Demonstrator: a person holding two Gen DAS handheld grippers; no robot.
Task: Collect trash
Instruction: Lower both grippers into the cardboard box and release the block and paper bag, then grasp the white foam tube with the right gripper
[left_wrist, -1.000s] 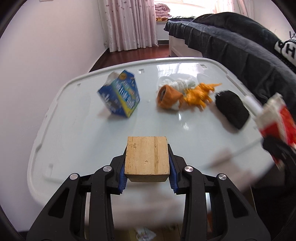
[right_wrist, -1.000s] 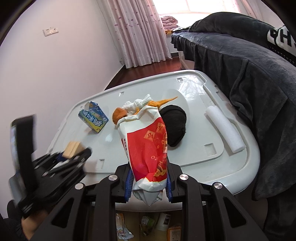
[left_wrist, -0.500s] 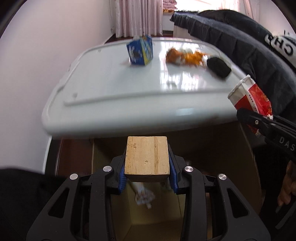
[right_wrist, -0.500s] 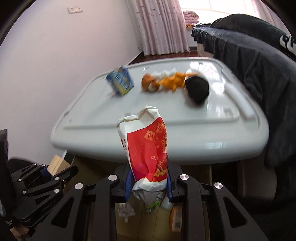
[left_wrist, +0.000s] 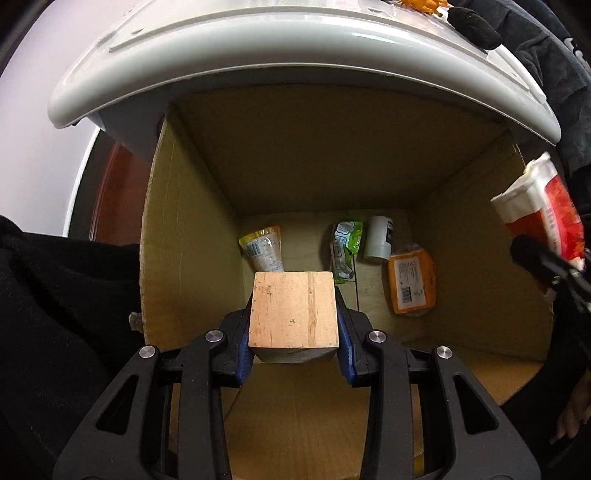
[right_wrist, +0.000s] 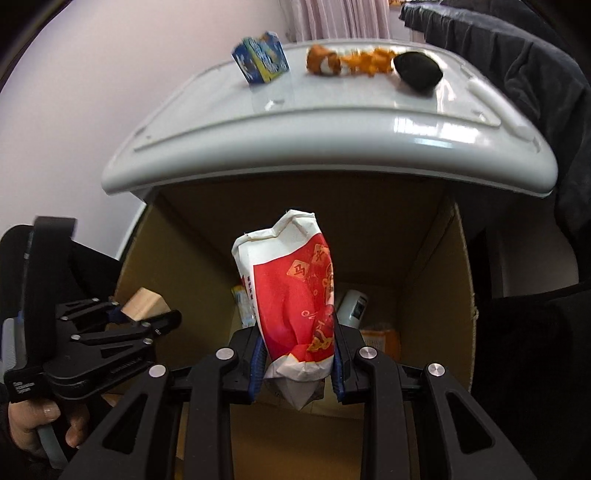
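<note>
My left gripper (left_wrist: 294, 332) is shut on a pale wooden block (left_wrist: 293, 308) and points down into an open cardboard box (left_wrist: 184, 236). My right gripper (right_wrist: 297, 354) is shut on a red and white paper bag (right_wrist: 291, 295), held upright over the same box (right_wrist: 436, 280). In the right wrist view the left gripper (right_wrist: 147, 319) with its wooden block (right_wrist: 142, 302) hangs at the left. The paper bag (left_wrist: 543, 218) shows at the right edge of the left wrist view. On the box floor lie a crushed bottle (left_wrist: 264, 249), a green wrapper (left_wrist: 345, 245), a white jar (left_wrist: 378, 238) and an orange packet (left_wrist: 410, 280).
A white plastic tabletop (right_wrist: 332, 125) overhangs the box's far side. On it lie a blue carton (right_wrist: 262, 57), an orange and white heap (right_wrist: 351, 61) and a black bundle (right_wrist: 417, 72). Dark fabric (right_wrist: 517, 74) drapes at the right. A hand (right_wrist: 29, 421) grips the left tool.
Both grippers have come back off the tabletop, dropped and tipped downward over the cardboard box. The box floor with its trash has come into view. Both grips are unchanged.
</note>
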